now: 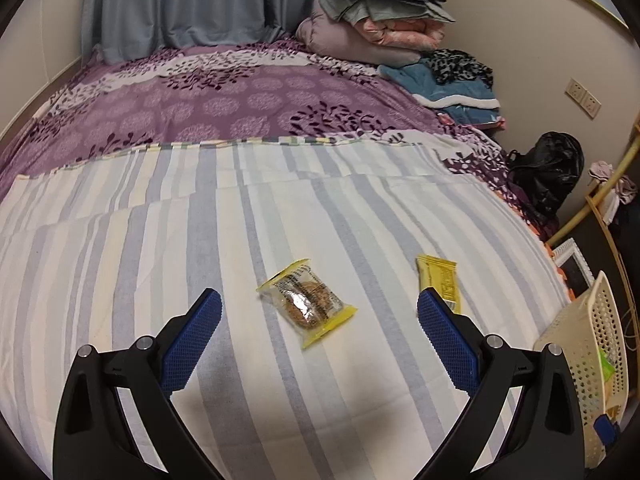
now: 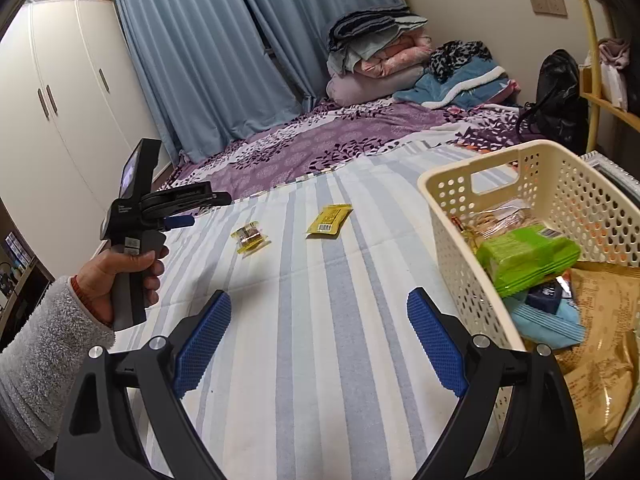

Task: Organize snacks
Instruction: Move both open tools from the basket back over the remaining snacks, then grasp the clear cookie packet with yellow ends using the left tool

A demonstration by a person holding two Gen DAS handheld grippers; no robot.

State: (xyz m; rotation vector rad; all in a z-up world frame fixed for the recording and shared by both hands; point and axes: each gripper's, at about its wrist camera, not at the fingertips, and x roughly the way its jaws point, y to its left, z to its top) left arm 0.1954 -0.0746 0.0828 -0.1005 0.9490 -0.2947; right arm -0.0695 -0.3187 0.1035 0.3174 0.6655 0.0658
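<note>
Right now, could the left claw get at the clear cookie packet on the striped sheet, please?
Probably yes: the left claw is open, and the cookie packet lies flat just ahead between its fingers, nothing on the striped sheet blocking it.

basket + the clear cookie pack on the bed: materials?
Basket: cream, matte, rigid-looking plastic; moulded hole grid and handle slot. Cookie pack: thin glossy film, clear middle with yellow ends; glare and crinkles suggest plastic wrap.
</note>
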